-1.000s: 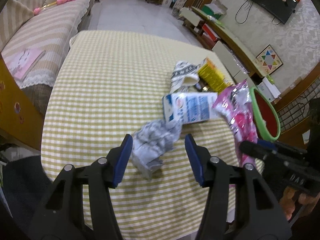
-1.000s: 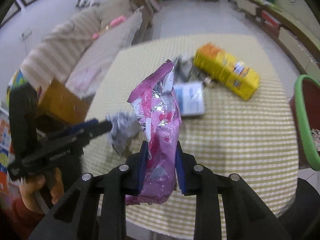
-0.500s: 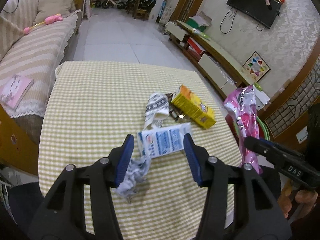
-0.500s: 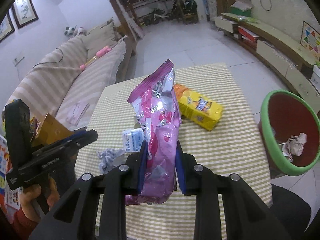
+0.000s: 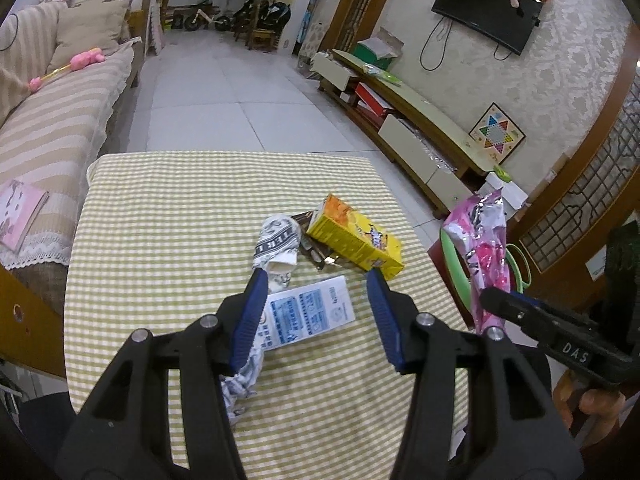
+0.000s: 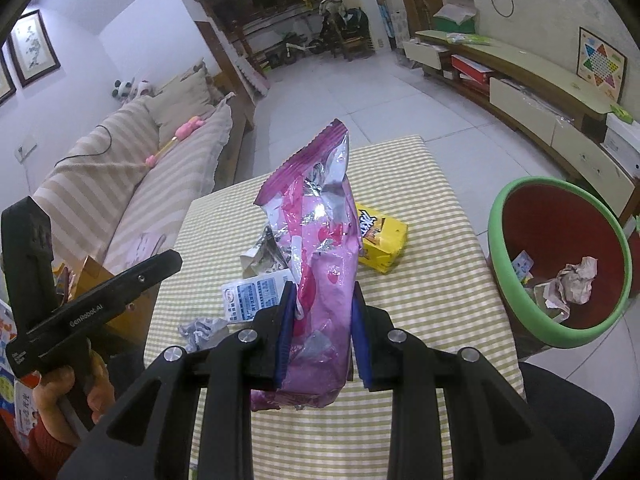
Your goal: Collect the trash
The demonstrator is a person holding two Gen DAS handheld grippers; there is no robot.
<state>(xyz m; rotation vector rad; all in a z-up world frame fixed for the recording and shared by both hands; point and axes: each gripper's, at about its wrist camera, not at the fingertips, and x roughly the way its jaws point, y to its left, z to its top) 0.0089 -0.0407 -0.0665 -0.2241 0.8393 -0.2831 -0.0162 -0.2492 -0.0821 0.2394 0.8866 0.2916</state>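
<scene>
My right gripper (image 6: 322, 292) is shut on a pink foil snack bag (image 6: 320, 220), held upright above the checked table (image 6: 432, 304). A red bin with a green rim (image 6: 498, 264) stands on the floor to the right, with crumpled paper inside. In the left wrist view the bag (image 5: 484, 240) hangs in front of that bin's rim (image 5: 452, 256). My left gripper (image 5: 317, 280) hovers open and empty over a white and blue carton (image 5: 308, 312). On the cloth also lie a yellow box (image 5: 356, 240), a patterned paper cup (image 5: 278, 244) and crumpled grey paper (image 5: 240, 384).
A striped sofa (image 5: 52, 128) runs along the table's left side, and a pink book (image 5: 18, 212) lies on it. A low TV cabinet (image 5: 416, 124) lines the right wall. A hand (image 6: 60, 396) holds the left gripper at the table's left corner.
Both grippers have risen and drawn back from the table. The pink bag came up with the right gripper, bringing the bin into view. The left gripper shifted from the grey paper to over the carton.
</scene>
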